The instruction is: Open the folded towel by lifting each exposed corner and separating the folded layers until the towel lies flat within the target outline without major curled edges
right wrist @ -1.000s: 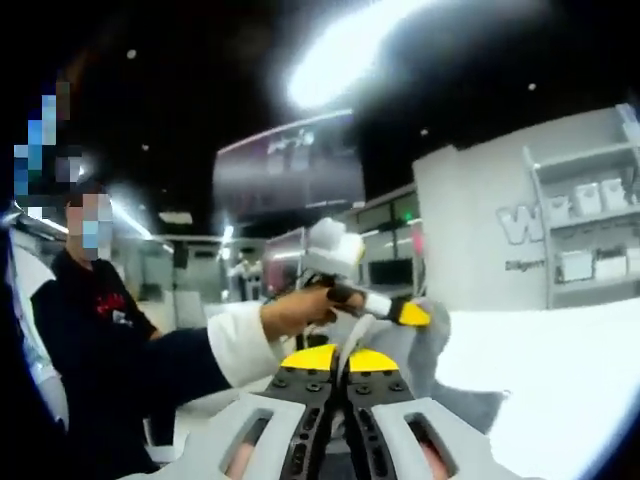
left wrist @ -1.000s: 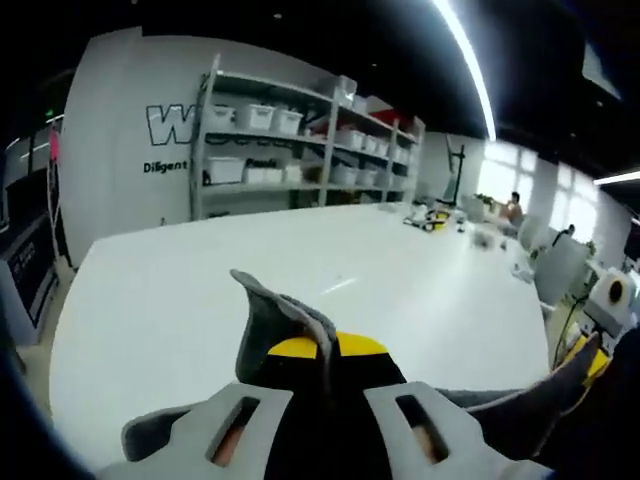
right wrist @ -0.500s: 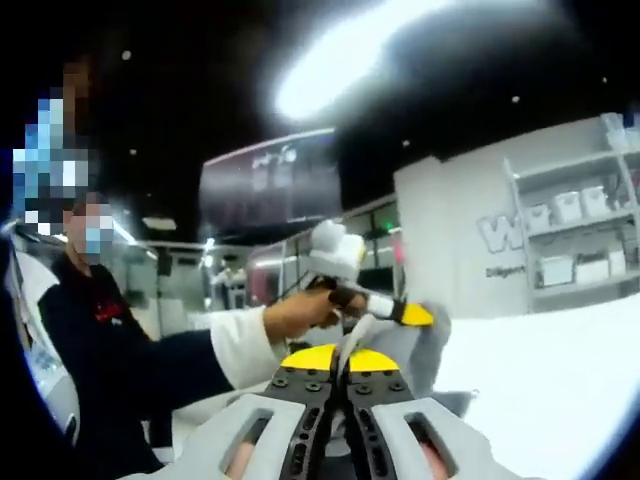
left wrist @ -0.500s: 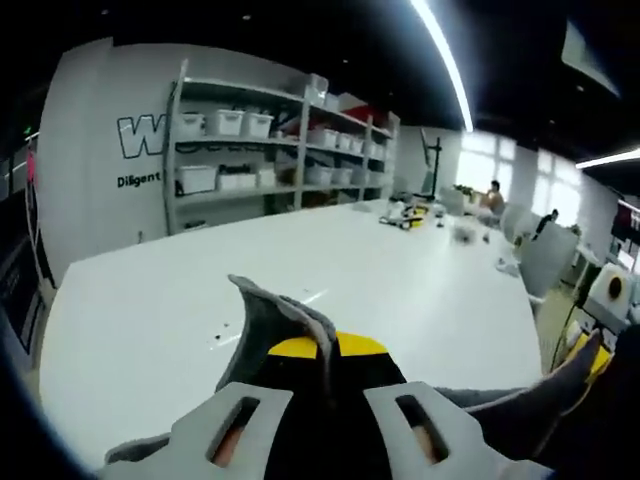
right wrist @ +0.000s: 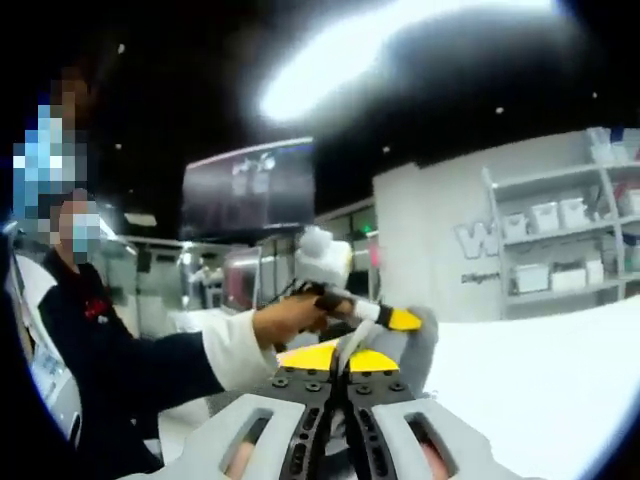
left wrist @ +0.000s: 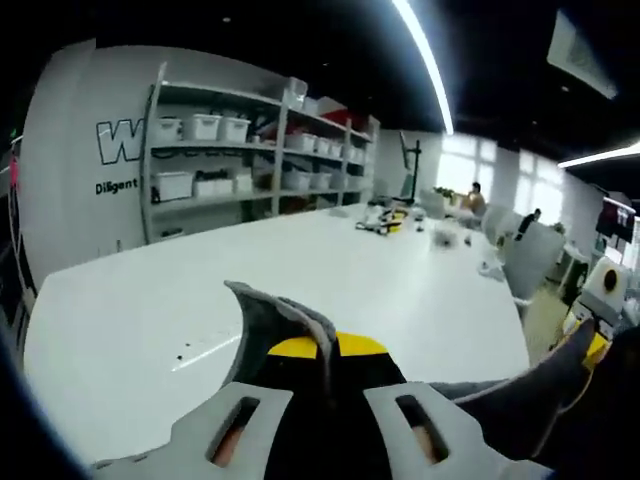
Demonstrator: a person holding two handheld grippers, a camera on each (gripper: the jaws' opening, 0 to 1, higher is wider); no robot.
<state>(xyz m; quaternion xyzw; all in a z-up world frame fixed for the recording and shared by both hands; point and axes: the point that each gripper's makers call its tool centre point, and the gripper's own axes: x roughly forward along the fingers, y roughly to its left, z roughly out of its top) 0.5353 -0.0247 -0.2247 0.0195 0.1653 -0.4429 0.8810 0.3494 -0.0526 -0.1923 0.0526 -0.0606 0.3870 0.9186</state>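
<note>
On my left gripper view, at the upper left of the frame, I read a large outlined "W" (left wrist: 112, 142) on the white wall (left wrist: 60, 190), its remainder hidden behind the shelving unit (left wrist: 240, 150). Below it stood the smaller word "Diligent" (left wrist: 117, 186). In my right gripper view the same wall lettering was too blurred to read.

Grey towel (left wrist: 275, 320) mostly hidden behind the left gripper (left wrist: 328, 352); lower part cut off by the frame edge, fold state not determinable. Small items at far end of table (left wrist: 330, 270) too small to identify. Right gripper view blurred; wall lettering (right wrist: 478, 240) cut off by the shelving.
</note>
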